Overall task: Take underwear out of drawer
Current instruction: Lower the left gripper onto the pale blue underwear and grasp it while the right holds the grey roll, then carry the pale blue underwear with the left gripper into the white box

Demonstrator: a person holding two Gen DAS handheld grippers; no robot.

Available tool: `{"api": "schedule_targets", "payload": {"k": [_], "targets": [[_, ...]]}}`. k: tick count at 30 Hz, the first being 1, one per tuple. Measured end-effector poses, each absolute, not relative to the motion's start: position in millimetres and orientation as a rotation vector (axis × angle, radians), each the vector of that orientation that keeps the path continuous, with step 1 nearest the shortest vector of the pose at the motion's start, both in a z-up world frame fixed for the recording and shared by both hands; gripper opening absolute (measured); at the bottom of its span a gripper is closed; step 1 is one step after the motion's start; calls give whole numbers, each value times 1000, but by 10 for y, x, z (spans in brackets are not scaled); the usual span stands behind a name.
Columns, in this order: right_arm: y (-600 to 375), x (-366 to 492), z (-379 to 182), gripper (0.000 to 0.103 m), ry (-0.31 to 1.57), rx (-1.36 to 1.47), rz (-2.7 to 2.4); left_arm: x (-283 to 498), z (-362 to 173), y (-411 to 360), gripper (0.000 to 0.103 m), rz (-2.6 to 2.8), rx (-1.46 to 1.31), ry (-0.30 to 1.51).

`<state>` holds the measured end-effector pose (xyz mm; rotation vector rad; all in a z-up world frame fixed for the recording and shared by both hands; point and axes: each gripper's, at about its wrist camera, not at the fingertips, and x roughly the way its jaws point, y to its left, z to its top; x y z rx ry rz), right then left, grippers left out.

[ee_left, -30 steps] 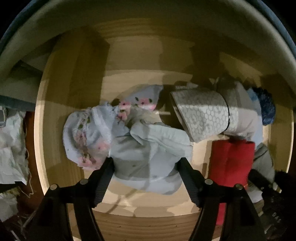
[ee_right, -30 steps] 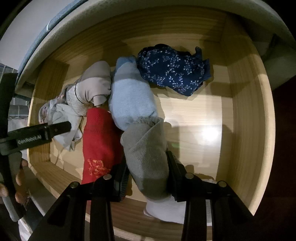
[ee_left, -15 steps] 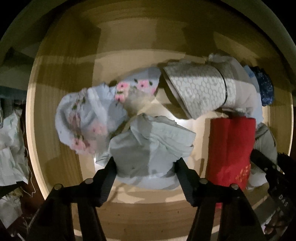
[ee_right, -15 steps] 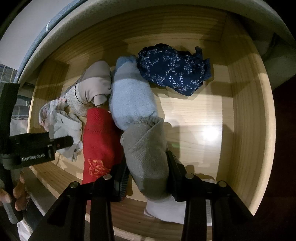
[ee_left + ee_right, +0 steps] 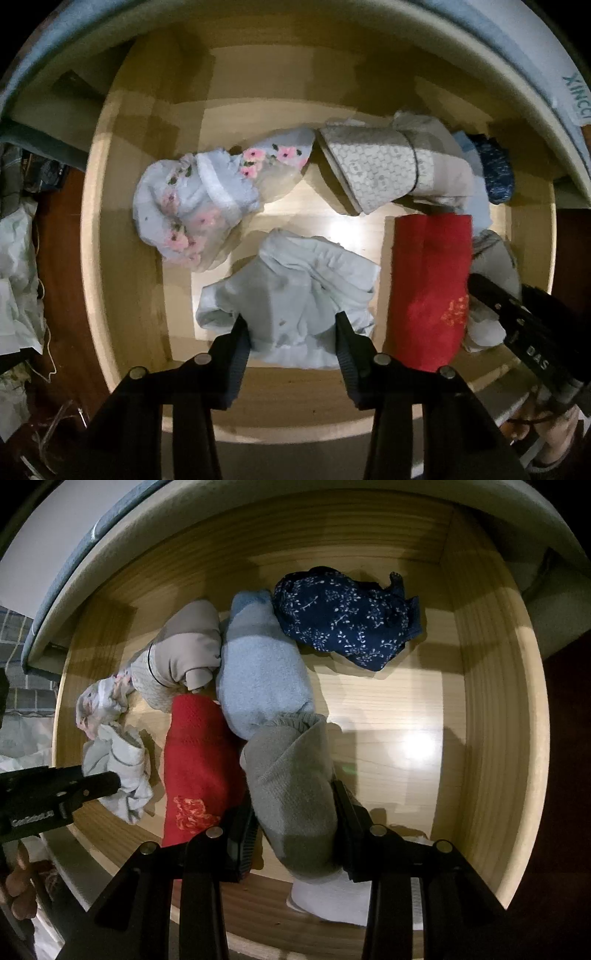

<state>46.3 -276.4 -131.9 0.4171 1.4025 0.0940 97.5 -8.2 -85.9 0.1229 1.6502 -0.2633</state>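
Moved since the earlier frame: the left tongs (image 5: 291,332), formerly spread wide either side of the pale grey-blue underwear (image 5: 295,291), have just been closing, and the pads now pinch the near edge of that garment, which is bunched up between them. The garment has drawn clear of the floral piece (image 5: 199,206) it lay against, a strip of bare drawer (image 5: 122,295) floor now showing between the two. Reading: the pick looks made, though the underwear is not yet out of the drawer. Unchanged: the right tongs (image 5: 295,823) are clamped on the grey sock roll (image 5: 291,782) at the near wall, just right of the red roll (image 5: 199,771); blue roll, beige bundle and navy print piece (image 5: 343,616) lie farther in. Pose: left tongs point almost straight down into the drawer's left half; right tongs slope steeply downward over the near rim, a hand visible behind each.
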Motion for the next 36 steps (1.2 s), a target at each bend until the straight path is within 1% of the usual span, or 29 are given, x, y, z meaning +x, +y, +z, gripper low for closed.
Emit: {"api": "schedule_targets", "payload": {"k": [9,16,25,31,36], "targets": [[-2763,456,-1318,36,1403,416,96,872,-485,-65,44,-281,150,1591],[-2756,457,-1321,36,1403,416,95,753,-116,30,44,-317,192,1494],[-2752,456,-1323,36,1404,410,97,582,431,105,44,-396,209,1295],[-2738,455,-1324,36,1404,411,97,466,995,141,44,-458,223,1091],[-2739,455,-1324,36,1403,413,98,559,1524,197,44,-449,189,948]]}}
